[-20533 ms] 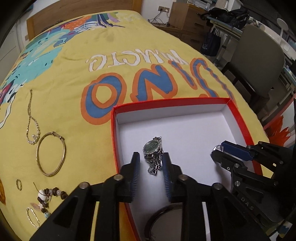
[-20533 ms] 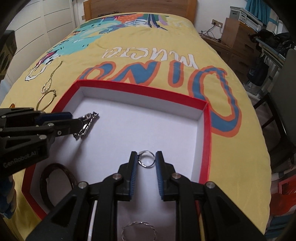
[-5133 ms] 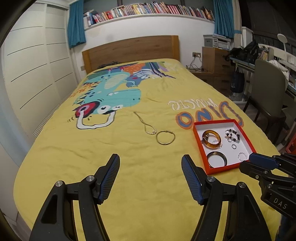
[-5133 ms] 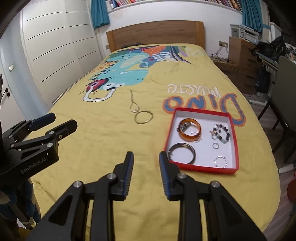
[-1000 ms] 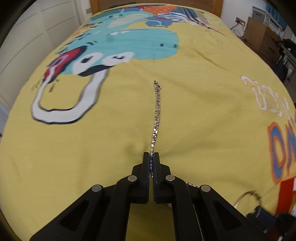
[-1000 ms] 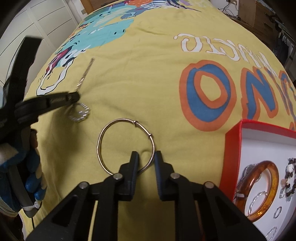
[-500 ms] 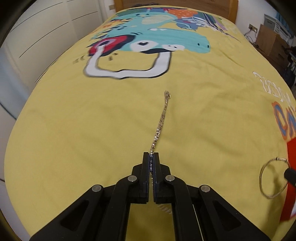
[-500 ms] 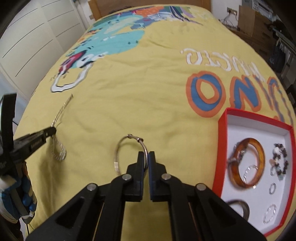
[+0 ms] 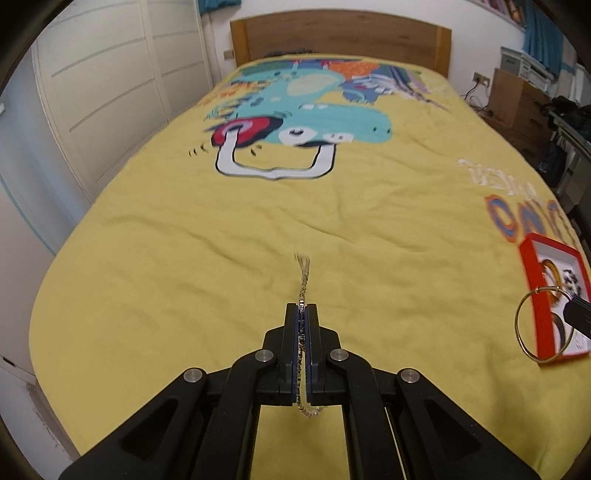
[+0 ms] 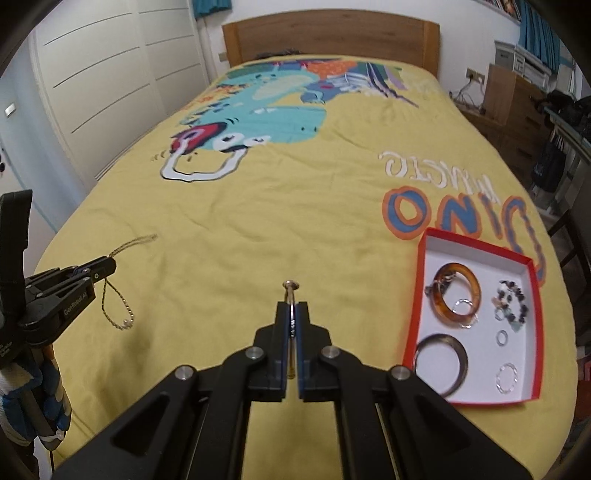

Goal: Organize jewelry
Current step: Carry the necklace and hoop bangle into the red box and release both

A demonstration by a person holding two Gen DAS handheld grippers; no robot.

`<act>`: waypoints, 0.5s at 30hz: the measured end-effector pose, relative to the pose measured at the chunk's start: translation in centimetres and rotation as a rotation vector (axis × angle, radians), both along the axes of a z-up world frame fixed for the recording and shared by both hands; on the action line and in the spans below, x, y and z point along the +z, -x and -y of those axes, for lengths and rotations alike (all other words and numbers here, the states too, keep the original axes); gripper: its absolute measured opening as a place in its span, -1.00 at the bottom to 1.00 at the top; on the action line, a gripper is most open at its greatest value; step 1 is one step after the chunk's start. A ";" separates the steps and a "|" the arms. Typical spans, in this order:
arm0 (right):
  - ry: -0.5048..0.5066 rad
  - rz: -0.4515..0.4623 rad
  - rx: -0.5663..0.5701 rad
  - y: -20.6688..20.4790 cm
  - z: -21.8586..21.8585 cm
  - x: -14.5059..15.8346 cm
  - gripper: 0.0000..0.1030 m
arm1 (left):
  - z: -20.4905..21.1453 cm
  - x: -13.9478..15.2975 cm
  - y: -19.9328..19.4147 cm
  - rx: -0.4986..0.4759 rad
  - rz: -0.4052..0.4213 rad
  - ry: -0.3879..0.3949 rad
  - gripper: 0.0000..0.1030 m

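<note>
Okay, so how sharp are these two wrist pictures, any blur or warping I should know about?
Left wrist view: the chain smears into a fan past the left gripper, and the red box is soft at the edge. Right wrist view: crisper, the box's contents read clearly, though the bangle is seen edge-on. Both views: fisheye bends the bed's edges.

Metal jewellery is seen over matt cloth, with plastic claws and a card box.

A fine, glinting metal chain (image 9: 303,280) is pinched in the left claw (image 9: 302,314), of matt black plastic with blue pads; a thin polished metal bangle (image 10: 291,295) is pinched in the like right claw (image 10: 291,310). The bedspread (image 10: 295,221) is shown as soft, creased, matt printed cloth. The box (image 10: 532,321) looks like smooth card, red outside, white within. A glossy amber bangle (image 10: 458,295) looks like resin. The headboard (image 10: 328,33) is of matt wood.
</note>
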State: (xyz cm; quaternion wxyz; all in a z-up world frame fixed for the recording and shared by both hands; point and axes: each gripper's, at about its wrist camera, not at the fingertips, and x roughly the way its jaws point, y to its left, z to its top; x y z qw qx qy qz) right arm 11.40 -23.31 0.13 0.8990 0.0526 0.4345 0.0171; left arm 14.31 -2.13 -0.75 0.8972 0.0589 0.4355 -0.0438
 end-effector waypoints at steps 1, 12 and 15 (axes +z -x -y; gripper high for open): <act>0.004 0.010 0.004 0.7 -0.2 0.4 -0.95 | 0.2 0.5 0.7 -0.007 0.014 0.000 -0.95; 0.001 0.094 0.029 7.2 -1.2 3.8 -0.95 | 1.4 3.0 6.8 -0.078 0.077 0.021 -0.95; -0.009 0.107 0.026 8.6 -1.0 4.0 -0.95 | 1.8 3.1 7.9 -0.097 0.080 0.021 -0.95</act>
